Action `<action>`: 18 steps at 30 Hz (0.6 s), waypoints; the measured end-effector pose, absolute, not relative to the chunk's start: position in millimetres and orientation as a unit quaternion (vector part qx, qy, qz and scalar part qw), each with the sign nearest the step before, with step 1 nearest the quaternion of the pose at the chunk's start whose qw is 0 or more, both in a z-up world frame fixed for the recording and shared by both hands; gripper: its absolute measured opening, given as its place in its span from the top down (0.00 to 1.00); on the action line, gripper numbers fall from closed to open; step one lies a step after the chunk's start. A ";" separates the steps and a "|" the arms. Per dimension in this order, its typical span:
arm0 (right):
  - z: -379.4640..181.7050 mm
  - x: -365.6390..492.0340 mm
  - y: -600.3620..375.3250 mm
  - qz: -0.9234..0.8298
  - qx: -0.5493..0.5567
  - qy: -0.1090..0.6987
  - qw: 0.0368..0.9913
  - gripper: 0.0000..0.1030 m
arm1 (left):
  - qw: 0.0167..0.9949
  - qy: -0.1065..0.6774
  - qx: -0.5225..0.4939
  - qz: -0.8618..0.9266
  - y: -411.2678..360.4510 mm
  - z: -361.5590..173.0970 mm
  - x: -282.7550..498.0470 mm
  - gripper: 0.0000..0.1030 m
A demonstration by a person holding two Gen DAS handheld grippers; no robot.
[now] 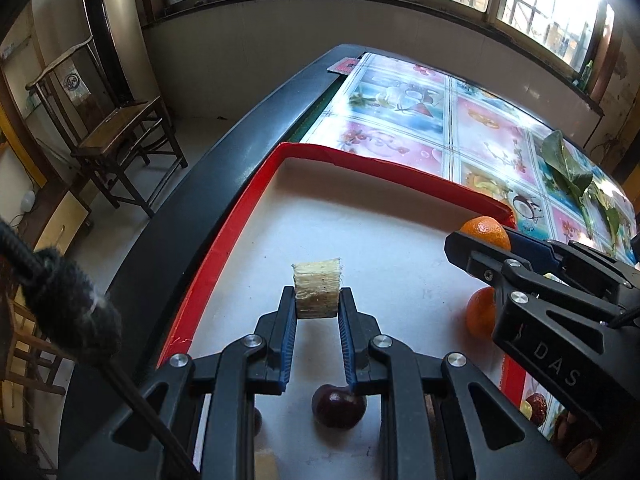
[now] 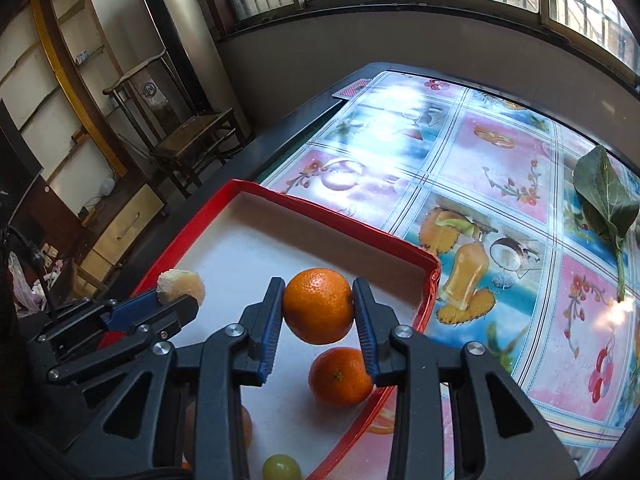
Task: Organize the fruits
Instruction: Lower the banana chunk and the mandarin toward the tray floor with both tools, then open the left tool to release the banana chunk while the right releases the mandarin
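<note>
My left gripper [image 1: 318,294] is shut on a pale yellow fibrous chunk of fruit [image 1: 317,294] and holds it above the red-rimmed white tray [image 1: 224,240]. The chunk also shows in the right wrist view [image 2: 180,286]. My right gripper [image 2: 319,292] is shut on an orange [image 2: 318,306] above the tray [image 2: 320,210]. That orange shows in the left wrist view [image 1: 486,232] at the tray's right corner. A second orange [image 2: 340,376] lies on the tray below it. A dark cherry [image 1: 338,406] lies on the tray under my left gripper. A green grape [image 2: 281,467] lies near the tray's front.
The tray sits on a table with a fruit-print cloth [image 2: 500,184]. A green leafy sprig [image 2: 604,196] lies on the cloth at the right. The table's dark edge [image 1: 192,216] runs along the left. A wooden chair [image 1: 116,132] stands on the floor beyond.
</note>
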State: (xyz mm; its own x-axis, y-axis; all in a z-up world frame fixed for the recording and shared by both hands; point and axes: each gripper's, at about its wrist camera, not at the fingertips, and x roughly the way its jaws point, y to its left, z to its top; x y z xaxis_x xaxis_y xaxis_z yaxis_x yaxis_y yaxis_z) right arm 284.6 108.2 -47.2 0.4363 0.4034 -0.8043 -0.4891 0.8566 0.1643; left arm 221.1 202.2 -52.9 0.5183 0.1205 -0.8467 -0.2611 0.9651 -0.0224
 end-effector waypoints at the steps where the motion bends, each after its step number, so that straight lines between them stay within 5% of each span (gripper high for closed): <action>1: -49.2 286.0 109.0 0.263 -0.050 0.463 0.845 0.65 | 0.866 0.482 -0.073 0.110 201.9 -55.8 221.8 0.82; 13: -71.1 291.0 110.7 0.269 -0.057 0.484 0.831 0.64 | 0.858 0.495 -0.063 0.119 200.4 -60.9 223.3 0.78; 18: -65.7 289.9 102.2 0.274 -0.040 0.480 0.833 0.63 | 0.866 0.480 -0.053 0.127 196.3 -49.5 214.7 0.64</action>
State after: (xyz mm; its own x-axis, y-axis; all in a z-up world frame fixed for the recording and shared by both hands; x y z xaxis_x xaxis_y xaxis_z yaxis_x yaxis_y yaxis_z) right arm 289.9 102.2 -65.7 0.3897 0.4175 -0.8209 -0.4946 0.8468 0.1959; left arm 214.7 196.3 -49.5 0.5068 0.1684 -0.8455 -0.2702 0.9623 0.0297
